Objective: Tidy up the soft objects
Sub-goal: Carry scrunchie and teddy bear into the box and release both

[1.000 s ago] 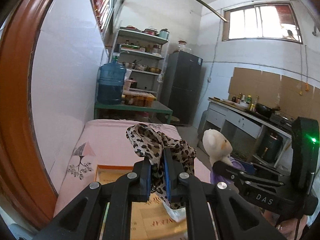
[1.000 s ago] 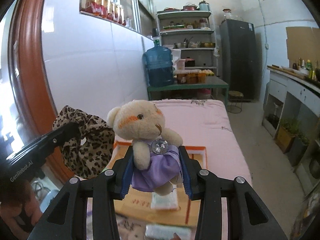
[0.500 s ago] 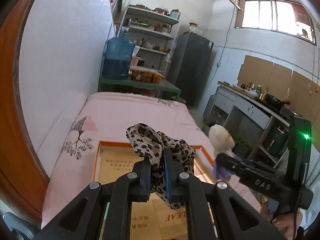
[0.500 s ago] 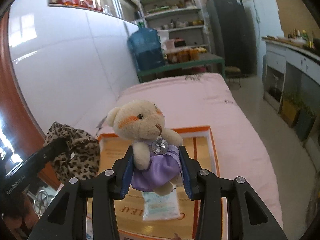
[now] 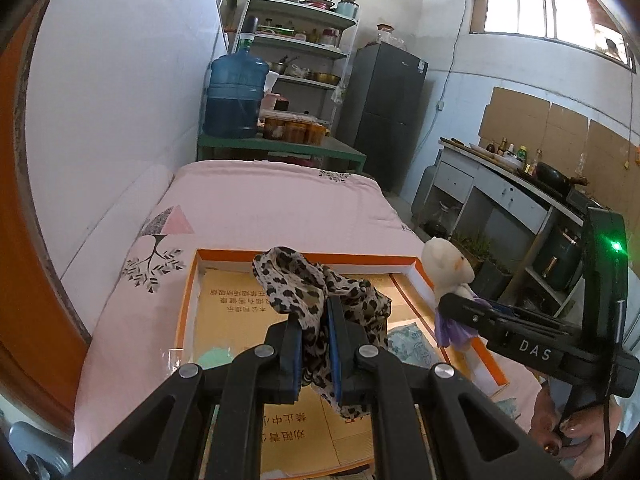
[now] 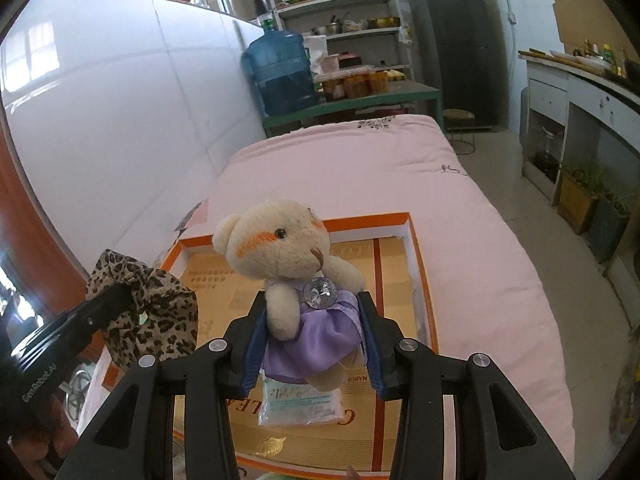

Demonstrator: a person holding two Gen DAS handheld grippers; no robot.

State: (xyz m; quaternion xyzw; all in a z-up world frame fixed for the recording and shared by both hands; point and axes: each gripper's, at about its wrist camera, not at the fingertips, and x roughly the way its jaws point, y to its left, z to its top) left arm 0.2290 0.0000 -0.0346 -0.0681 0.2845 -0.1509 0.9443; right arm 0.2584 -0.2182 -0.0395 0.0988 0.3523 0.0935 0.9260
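pink bed; "das" on right gripper

Pink-covered bed, orange-rimmed open box lying on it

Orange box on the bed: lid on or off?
Off. The orange box is open-topped: its white inner walls and printed brown floor show, with a clear packet lying inside. No lid is visible.
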